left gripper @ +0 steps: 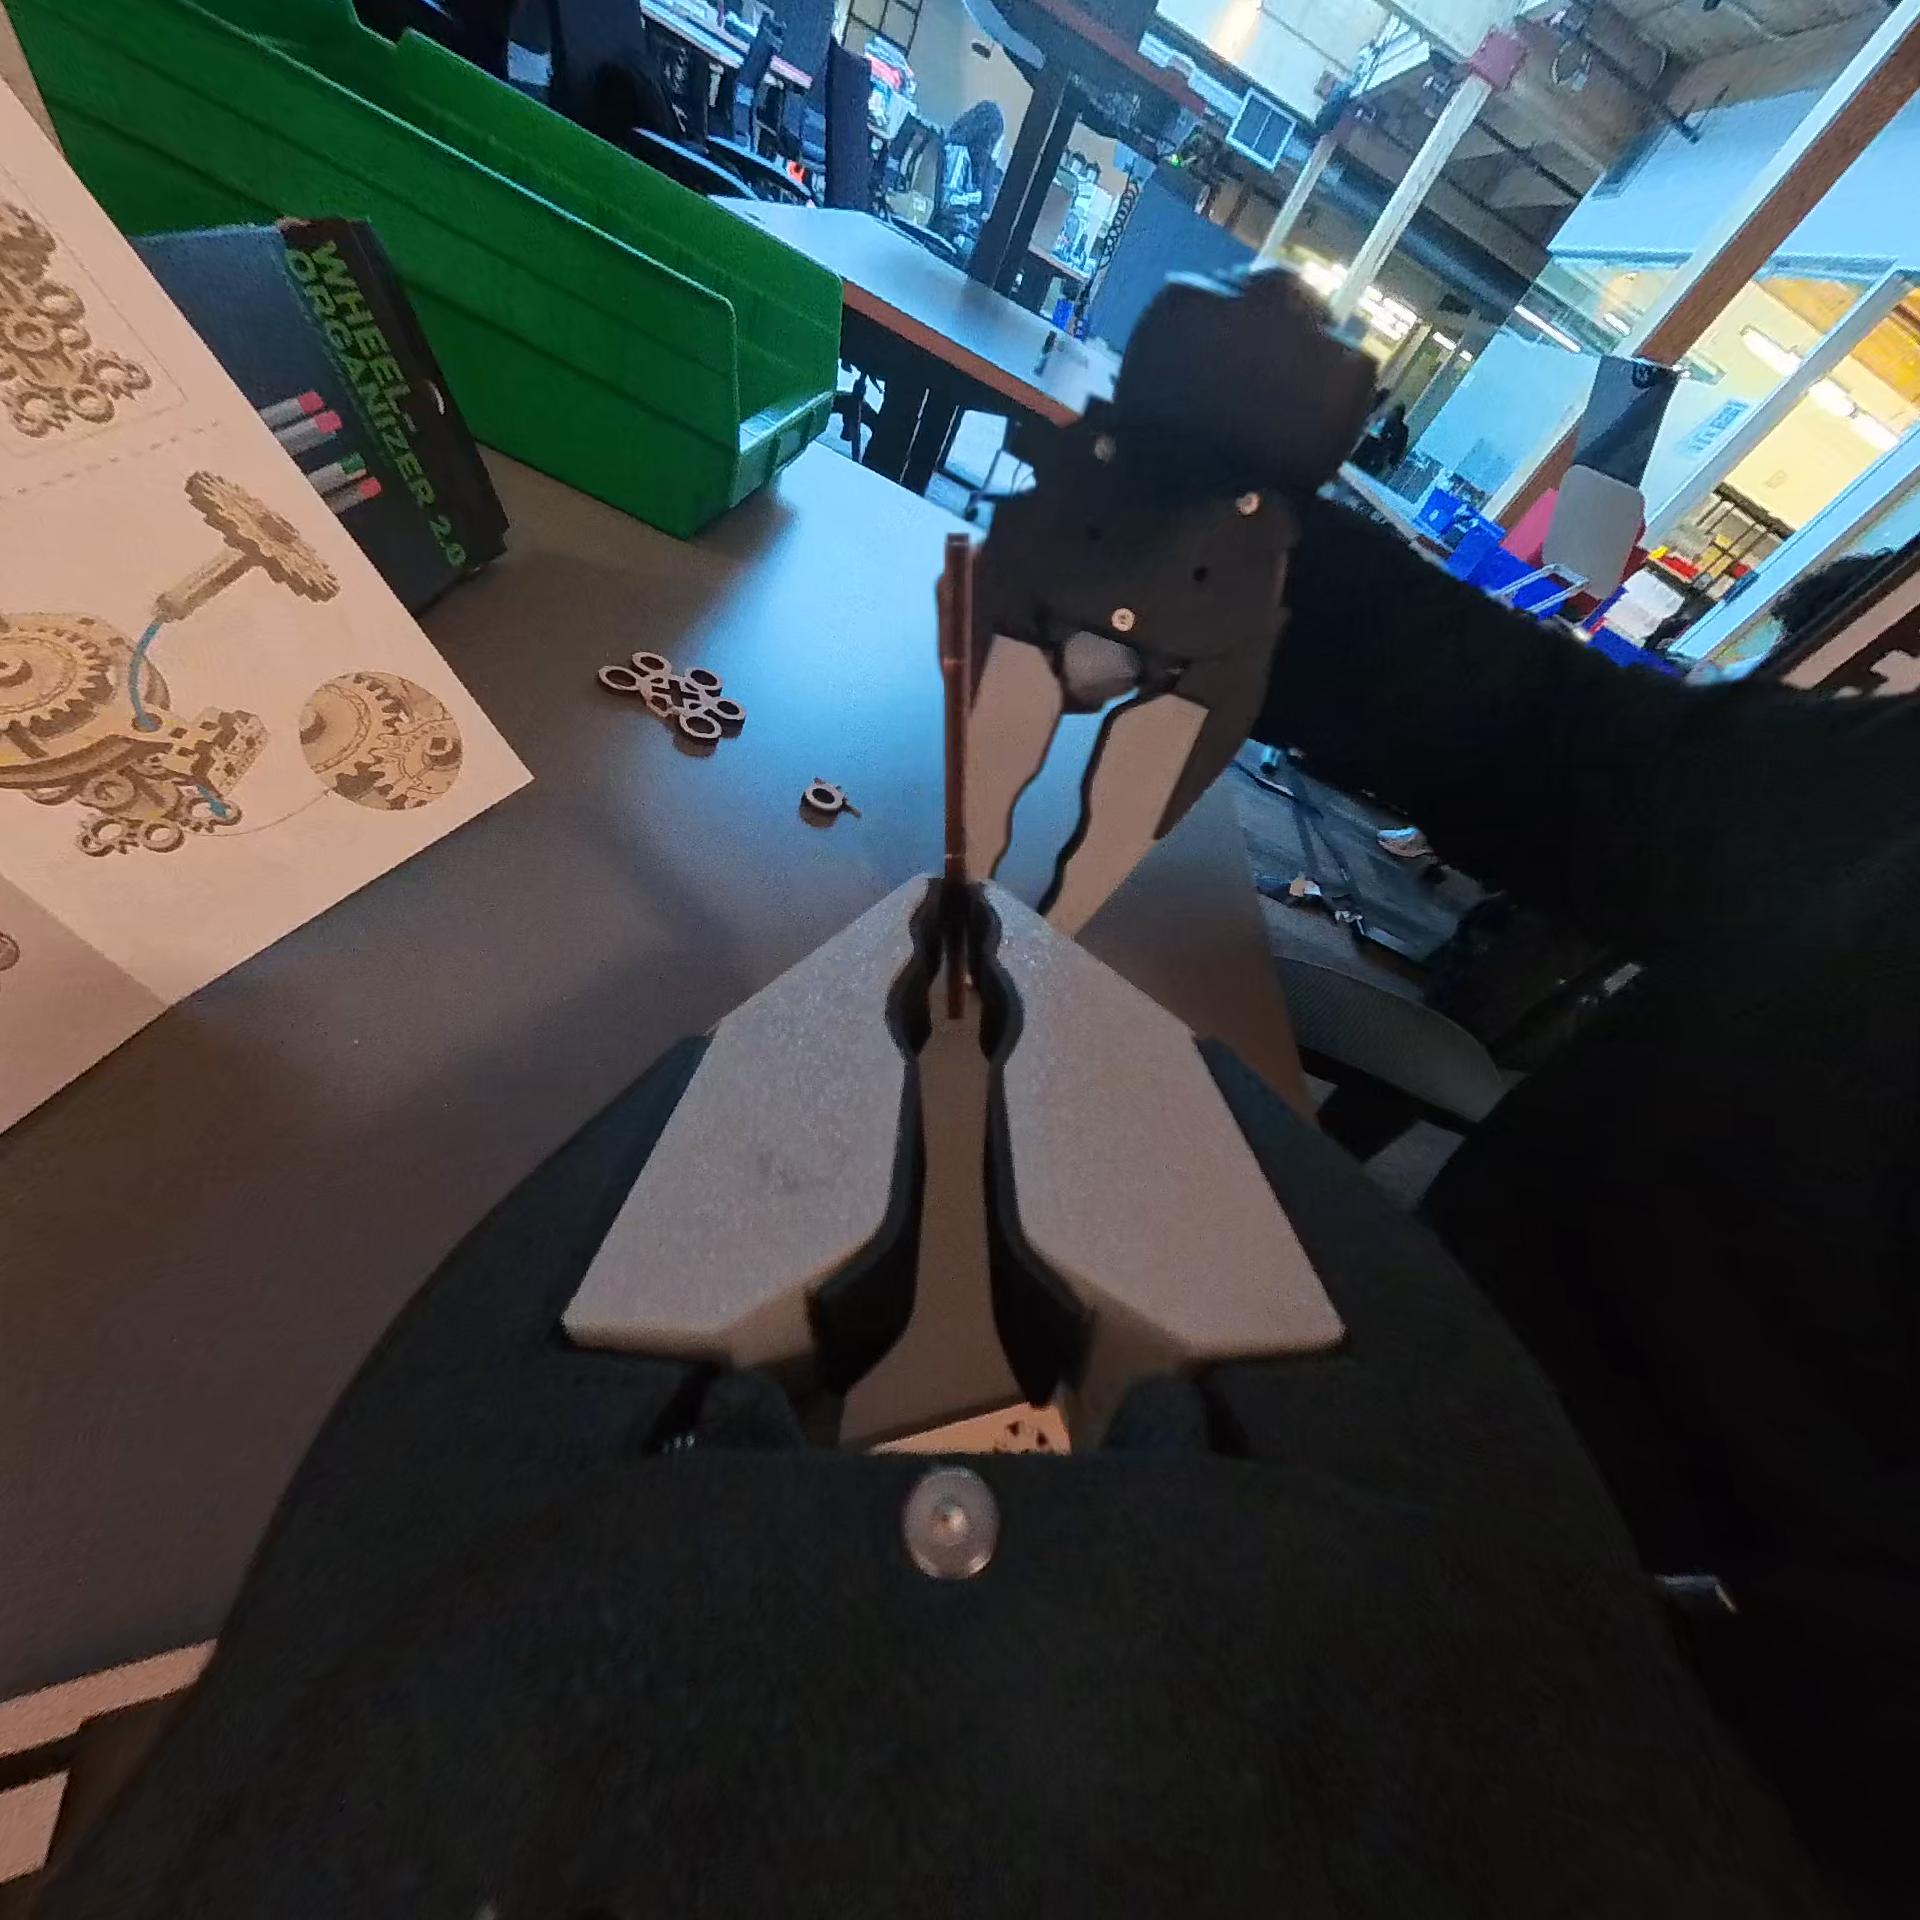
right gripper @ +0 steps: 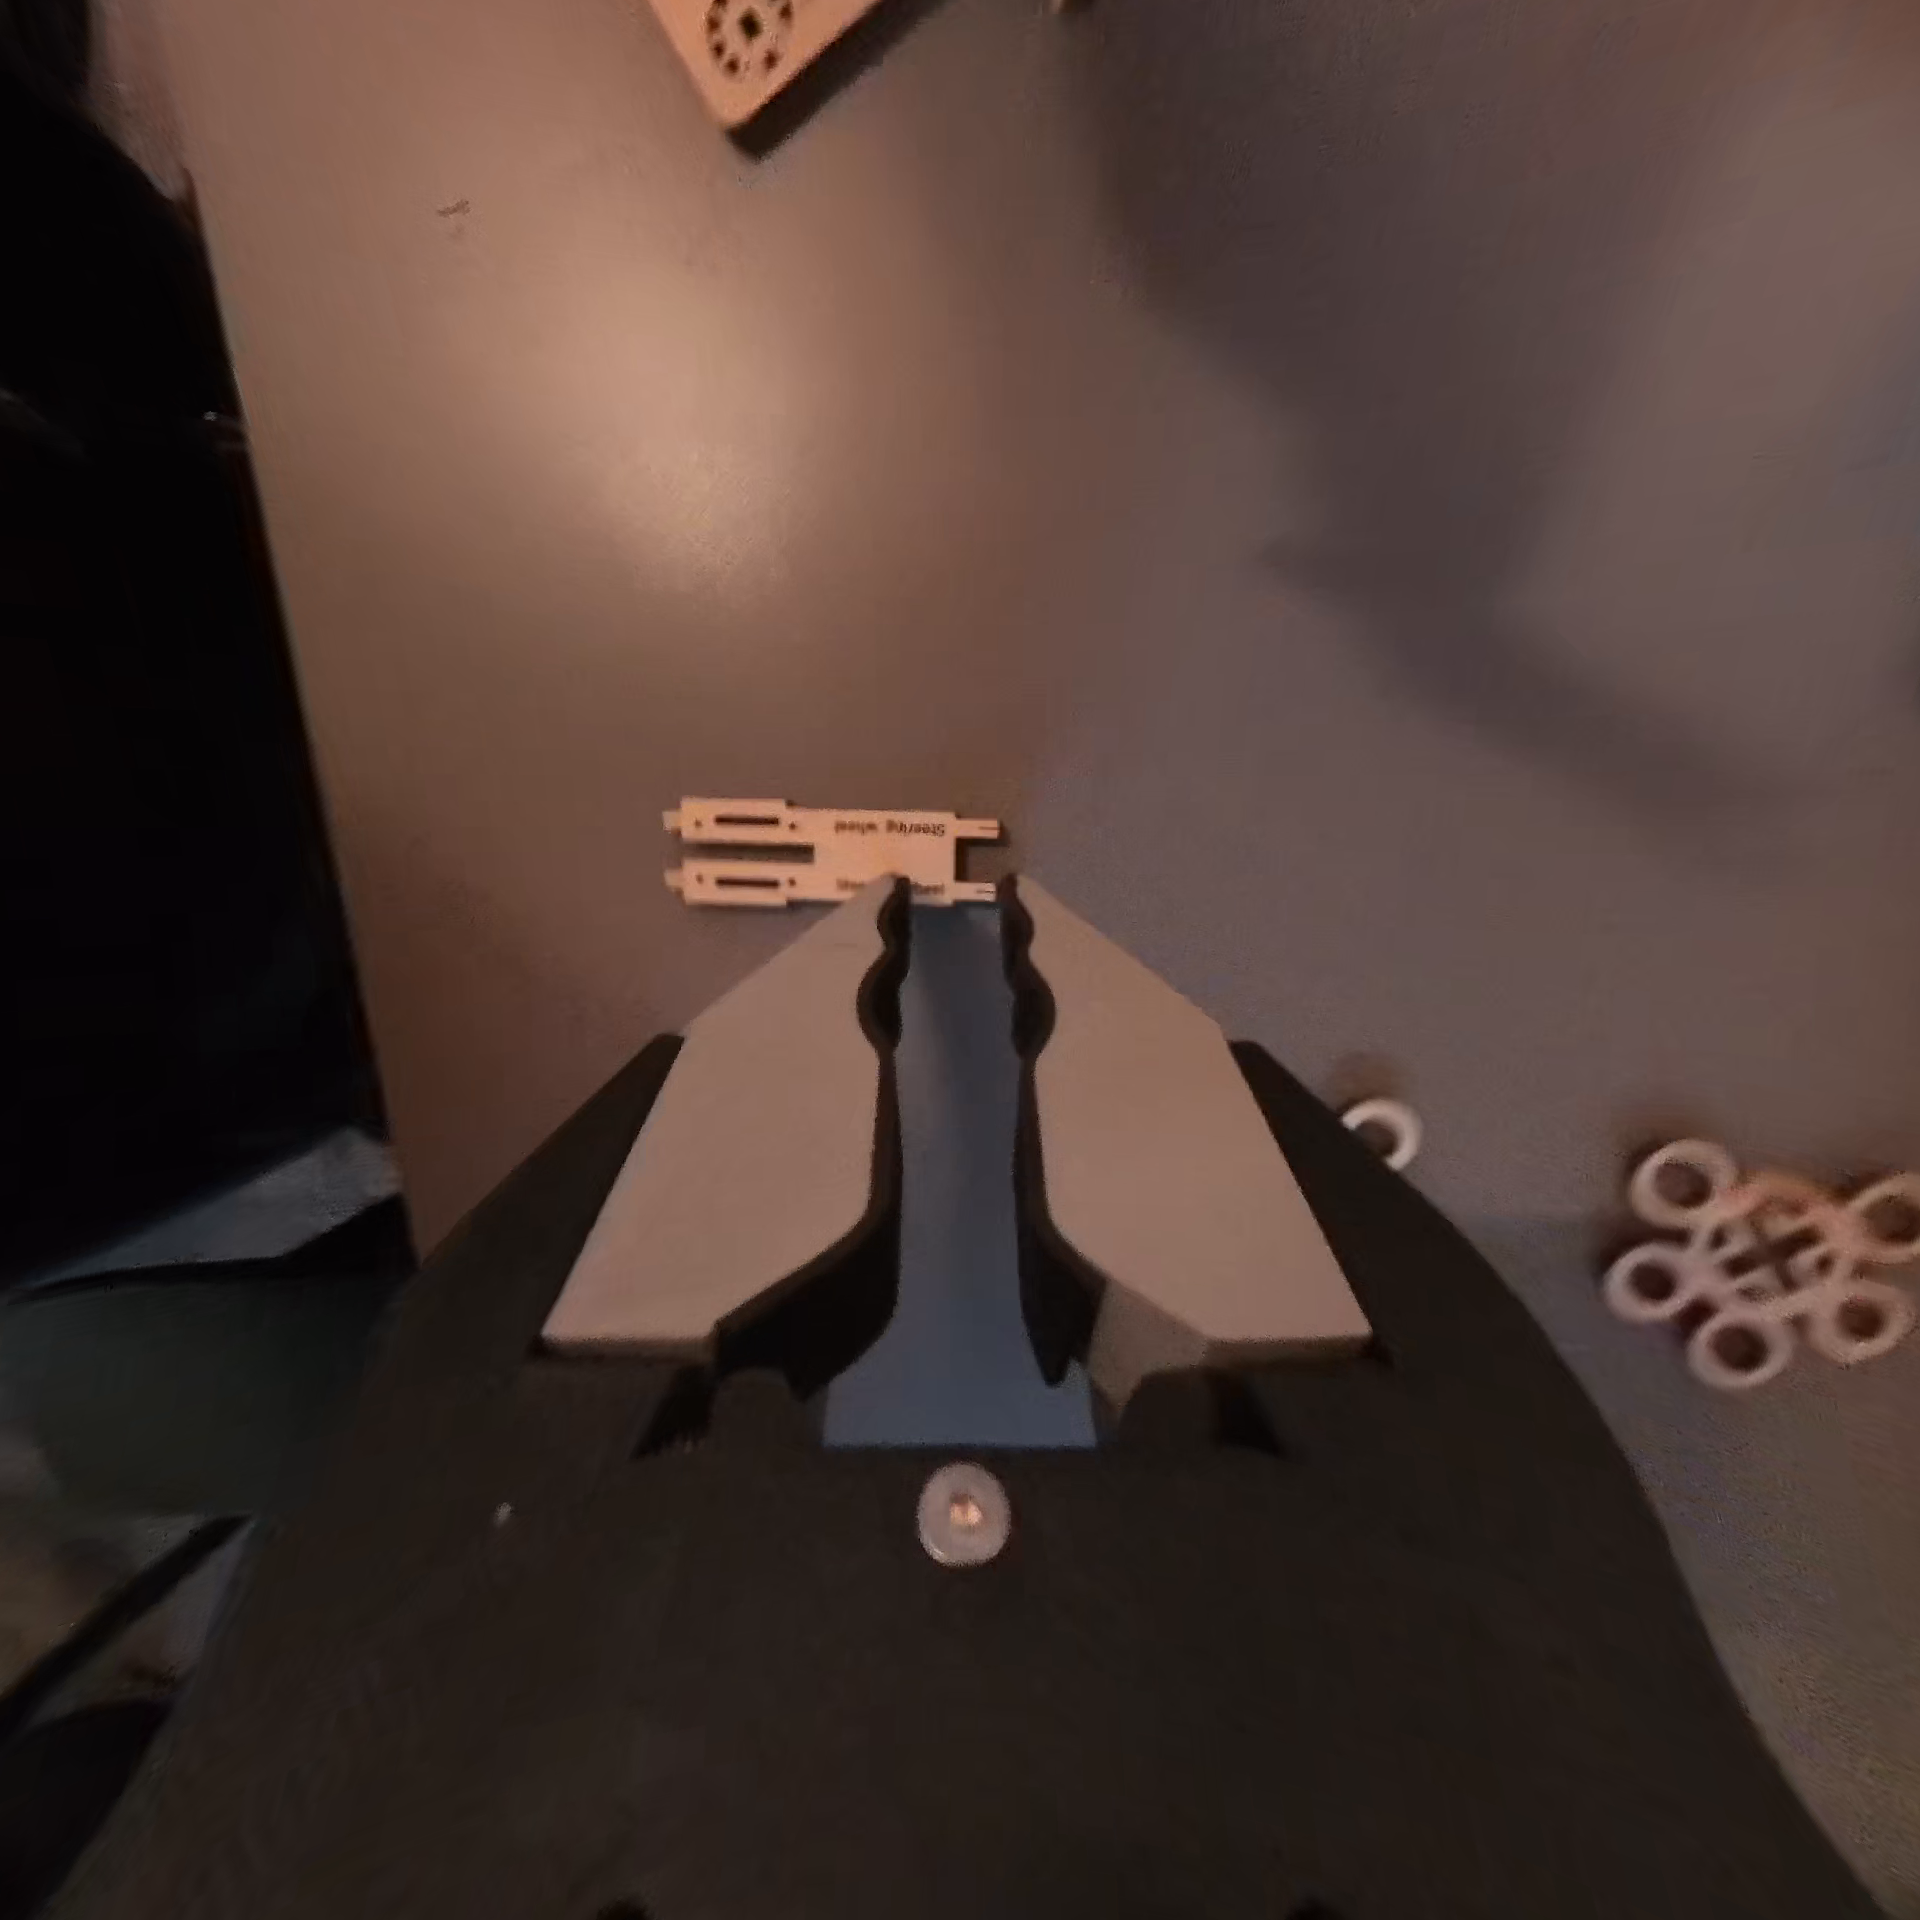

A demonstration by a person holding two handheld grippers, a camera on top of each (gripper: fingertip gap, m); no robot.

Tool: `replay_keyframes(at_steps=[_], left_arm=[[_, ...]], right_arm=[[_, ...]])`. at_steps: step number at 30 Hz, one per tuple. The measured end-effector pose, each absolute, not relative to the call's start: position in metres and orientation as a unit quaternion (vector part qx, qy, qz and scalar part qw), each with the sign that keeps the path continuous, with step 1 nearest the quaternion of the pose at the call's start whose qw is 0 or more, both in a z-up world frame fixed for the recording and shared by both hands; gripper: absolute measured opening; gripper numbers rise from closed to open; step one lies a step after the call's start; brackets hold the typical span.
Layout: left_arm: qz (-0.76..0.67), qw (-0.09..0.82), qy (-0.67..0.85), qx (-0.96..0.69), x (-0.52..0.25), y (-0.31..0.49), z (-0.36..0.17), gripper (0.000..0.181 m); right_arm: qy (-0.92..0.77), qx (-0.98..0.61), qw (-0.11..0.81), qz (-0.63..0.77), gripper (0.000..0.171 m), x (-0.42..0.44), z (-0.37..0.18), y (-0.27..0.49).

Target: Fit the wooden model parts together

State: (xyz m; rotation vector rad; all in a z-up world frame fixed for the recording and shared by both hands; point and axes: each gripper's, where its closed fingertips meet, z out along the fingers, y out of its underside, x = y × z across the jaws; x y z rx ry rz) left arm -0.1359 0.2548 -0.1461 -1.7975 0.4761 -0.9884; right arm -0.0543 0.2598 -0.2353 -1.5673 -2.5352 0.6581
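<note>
A thin wooden strip (left gripper: 956, 769) stands upright, seen edge-on, pinched at its lower end between the fingers of the left gripper (left gripper: 954, 914). Just beside it, the right gripper (left gripper: 1101, 821) hangs over the grey counter (left gripper: 665, 935) with its fingers spread. Under those fingers two flat slotted wooden parts (right gripper: 831, 852) lie side by side. A cluster of wooden rings (left gripper: 675, 694) and a single ring (left gripper: 824, 798) rest farther off, near an instruction sheet (left gripper: 208, 623), a dark box (left gripper: 353, 395) and a green bin (left gripper: 499, 260).
</note>
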Motion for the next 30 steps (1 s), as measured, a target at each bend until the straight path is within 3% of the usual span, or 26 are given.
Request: replay_keyframes(at_steps=[4, 11, 15, 21, 28, 30], left_arm=[[-0.416, 0.498, 0.201, -0.734, -0.133, 0.253, -0.141, 0.001], [-0.421, 0.478, 0.267, -0.723, -0.115, 0.238, -0.146, 0.001], [-0.41, 0.47, 0.266, -0.735, -0.117, 0.239, -0.154, 0.001], [-0.441, 0.477, 0.245, -0.719, -0.121, 0.239, -0.141, 0.001], [-0.434, 0.468, 0.275, -0.719, -0.11, 0.232, -0.144, 0.001], [-0.434, 0.463, 0.28, -0.72, -0.108, 0.23, -0.146, 0.001]], right_arm=[[-0.819, -0.517, 0.074, 0.237, 0.036, -0.028, -0.226, 0.254], [-0.877, -0.384, 0.171, 0.233, 0.051, -0.051, -0.215, 0.252], [-0.897, -0.353, 0.051, 0.26, 0.039, -0.047, -0.232, 0.226], [-0.876, -0.406, 0.012, 0.26, 0.03, -0.015, -0.233, 0.238], [-0.848, -0.46, 0.076, 0.253, 0.042, -0.001, -0.234, 0.244], [-0.847, -0.455, 0.108, 0.252, 0.037, -0.003, -0.235, 0.247]])
